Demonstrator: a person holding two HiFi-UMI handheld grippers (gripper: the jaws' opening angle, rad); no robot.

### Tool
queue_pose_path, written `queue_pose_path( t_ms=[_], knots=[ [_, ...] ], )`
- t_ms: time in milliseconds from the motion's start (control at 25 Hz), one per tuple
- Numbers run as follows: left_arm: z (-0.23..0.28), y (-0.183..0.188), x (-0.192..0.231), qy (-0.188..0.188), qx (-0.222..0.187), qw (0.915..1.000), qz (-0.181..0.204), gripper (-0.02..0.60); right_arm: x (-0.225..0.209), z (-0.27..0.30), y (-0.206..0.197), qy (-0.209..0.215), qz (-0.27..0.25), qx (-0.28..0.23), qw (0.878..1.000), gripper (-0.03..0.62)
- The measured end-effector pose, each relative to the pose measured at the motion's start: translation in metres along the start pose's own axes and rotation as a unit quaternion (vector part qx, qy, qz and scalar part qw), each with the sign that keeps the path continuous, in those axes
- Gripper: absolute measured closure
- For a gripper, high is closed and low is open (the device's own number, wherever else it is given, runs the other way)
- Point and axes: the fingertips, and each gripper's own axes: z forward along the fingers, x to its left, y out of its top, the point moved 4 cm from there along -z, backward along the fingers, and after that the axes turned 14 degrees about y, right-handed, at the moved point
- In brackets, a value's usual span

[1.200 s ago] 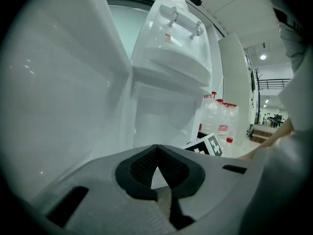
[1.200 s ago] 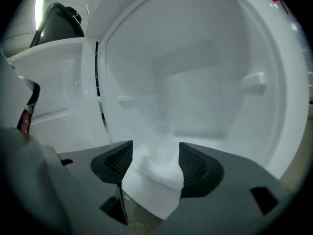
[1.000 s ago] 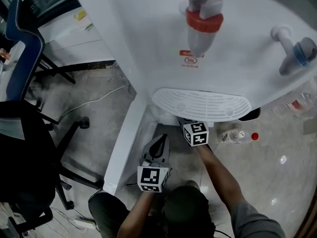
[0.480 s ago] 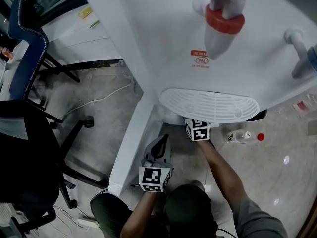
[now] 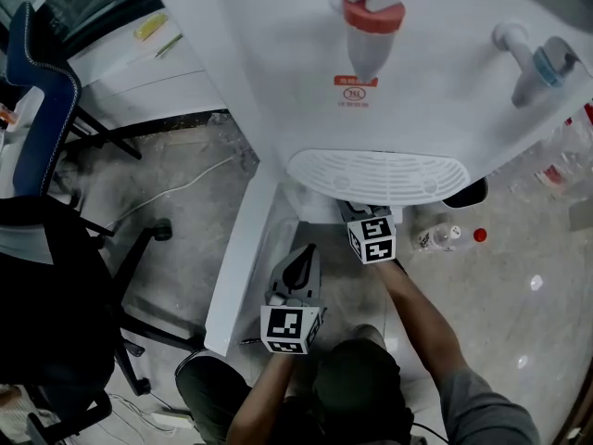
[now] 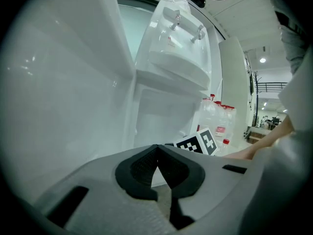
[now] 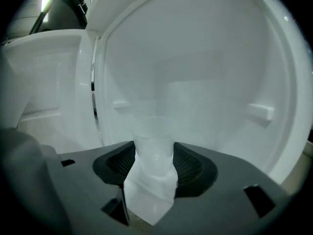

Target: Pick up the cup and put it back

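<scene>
- While the right gripper (image 7: 153,154) reaches into the water dispenser's lower compartment (image 7: 210,77), what stands between its jaws?
- A clear disposable plastic cup (image 7: 153,138) stands there, upright, with its rim rising above the ribbed pads (image 7: 188,163). The jaws have just been closing. Each pad now meets the cup's wall, one on either side, so the gripper reads as clamped on the cup. The compartment's back wall lies ahead of the jaws, well beyond the cup.
- How will the cup handle?
- Judged from its thin, see-through wall, it is very light, soft and smooth. No contents can be seen in it. Excess pressure is likely to buckle the wall inward. Too little pressure may let the smooth plastic slide on the pads.
- Where should it be held?
- Hold it on opposite sides of the wall, about where the pads sit now and below the rim. The cup widens toward the top, so a hold at mid-wall should stop it slipping down through the jaws. Avoid gripping the rim itself, which would probably go oval. Keep the cup upright between the pads when setting it back.
- What is the state of the left gripper (image 6: 157,151)?
- Its jaws are together at the tips, with nothing between them. It waits outside the compartment. The right gripper's marker cube (image 6: 198,143) shows just beyond its tips and slightly to their right.
</scene>
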Motion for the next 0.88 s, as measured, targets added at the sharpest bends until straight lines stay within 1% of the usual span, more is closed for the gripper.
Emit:
queue_pose_path(
  t_ms=[280, 480, 640, 760, 880],
  knots=[
    [-0.026, 0.014, -0.008, -0.024, -0.005, 0.9996, 0.012, 0.572, 0.025, -0.05, 0.02, -0.012, 0.0, -0.017, 1.0, 0.35],
    [-0.048, 0.029, -0.017, -0.053, -0.017, 0.9982, 0.021, 0.572, 0.053, -0.104, 0.057, -0.011, -0.008, -0.057, 0.998, 0.353],
    [-0.062, 0.042, -0.021, -0.077, -0.026, 0.9965, 0.023, 0.572, 0.073, -0.151, 0.087, -0.01, -0.025, -0.076, 0.997, 0.353],
    [-0.075, 0.056, -0.021, -0.088, -0.034, 0.9954, 0.017, 0.572, 0.09, -0.185, 0.111, -0.009, -0.027, -0.09, 0.996, 0.353],
    [-0.089, 0.071, -0.022, -0.101, -0.034, 0.9943, 0.007, 0.572, 0.105, -0.216, 0.135, -0.006, -0.04, -0.104, 0.994, 0.355]
  ],
)
